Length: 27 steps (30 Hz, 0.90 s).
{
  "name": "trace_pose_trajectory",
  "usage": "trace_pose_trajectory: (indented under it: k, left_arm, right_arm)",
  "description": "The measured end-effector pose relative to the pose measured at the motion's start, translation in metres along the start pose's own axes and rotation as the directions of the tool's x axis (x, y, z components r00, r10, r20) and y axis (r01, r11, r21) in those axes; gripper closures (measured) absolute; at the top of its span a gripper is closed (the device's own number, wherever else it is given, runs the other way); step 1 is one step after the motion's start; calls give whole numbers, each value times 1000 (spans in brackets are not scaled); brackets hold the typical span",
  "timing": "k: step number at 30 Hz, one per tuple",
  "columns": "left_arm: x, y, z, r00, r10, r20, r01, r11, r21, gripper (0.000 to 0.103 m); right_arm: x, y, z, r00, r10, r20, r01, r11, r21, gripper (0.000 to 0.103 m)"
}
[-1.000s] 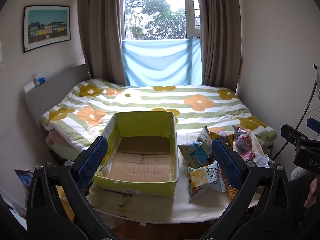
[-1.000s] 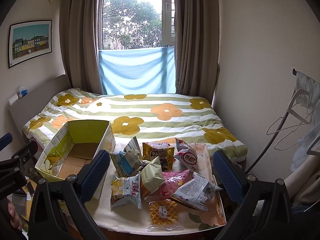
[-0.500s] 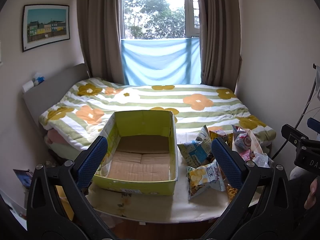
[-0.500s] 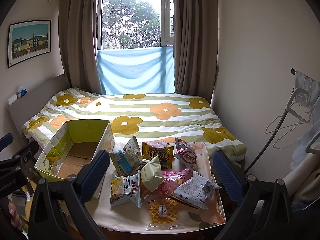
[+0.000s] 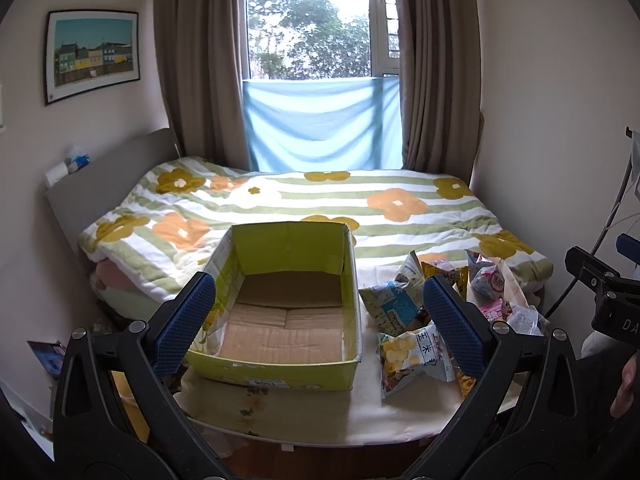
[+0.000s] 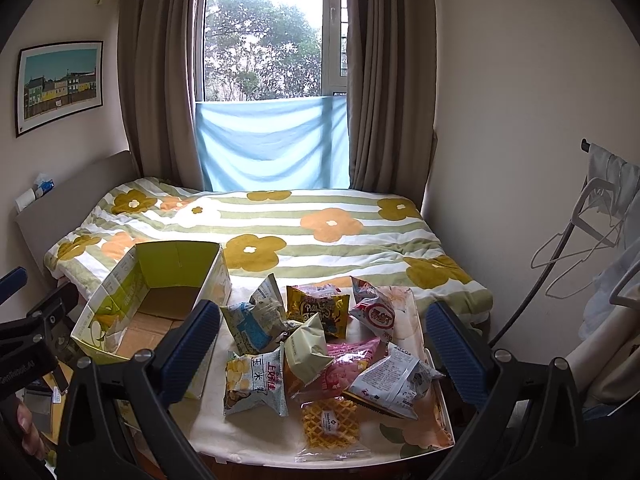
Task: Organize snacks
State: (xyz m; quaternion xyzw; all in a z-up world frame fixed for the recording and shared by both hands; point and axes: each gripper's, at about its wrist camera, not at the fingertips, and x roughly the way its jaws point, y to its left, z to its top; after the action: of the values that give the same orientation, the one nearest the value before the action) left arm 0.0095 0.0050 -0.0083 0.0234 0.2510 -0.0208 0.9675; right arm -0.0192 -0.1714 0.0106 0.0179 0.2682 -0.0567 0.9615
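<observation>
An open, empty green cardboard box (image 5: 288, 372) stands on the left of a small cloth-covered table (image 5: 304, 408); it also shows in the right wrist view (image 6: 120, 308). A pile of several snack packets (image 6: 320, 344) lies to its right, among them a corn-puff bag (image 6: 256, 380), a waffle pack (image 6: 330, 426) and a blue-white bag (image 5: 394, 304). My left gripper (image 5: 318, 320) is open and empty, held above the near side of the box. My right gripper (image 6: 324, 354) is open and empty, held above the pile.
A bed with a flowered striped quilt (image 6: 280, 232) lies right behind the table. Walls close in on both sides. A rack with wire hangers (image 6: 580, 240) stands at the right. A curtained window (image 6: 264, 40) is at the back.
Both views have shifted very slightly; the grippers stay open and nothing on the table has moved.
</observation>
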Motion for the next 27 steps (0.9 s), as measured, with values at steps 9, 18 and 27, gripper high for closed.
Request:
trace_pose_trajectory:
  k: [9, 18, 27]
  left_arm:
    - [26, 1, -2, 993, -52, -107, 56, 998, 35, 0]
    - [68, -55, -53, 957, -158, -242, 172, 984, 36, 0]
    - [117, -119, -108, 908, -154, -390, 152, 988, -35, 0]
  right_arm:
    - [7, -12, 0, 997, -62, -47, 63, 997, 32, 0]
    - [45, -63, -41, 986, -60, -154, 59, 998, -12, 0]
    - [106, -121, -79, 951, 23, -308, -2, 998, 67, 0]
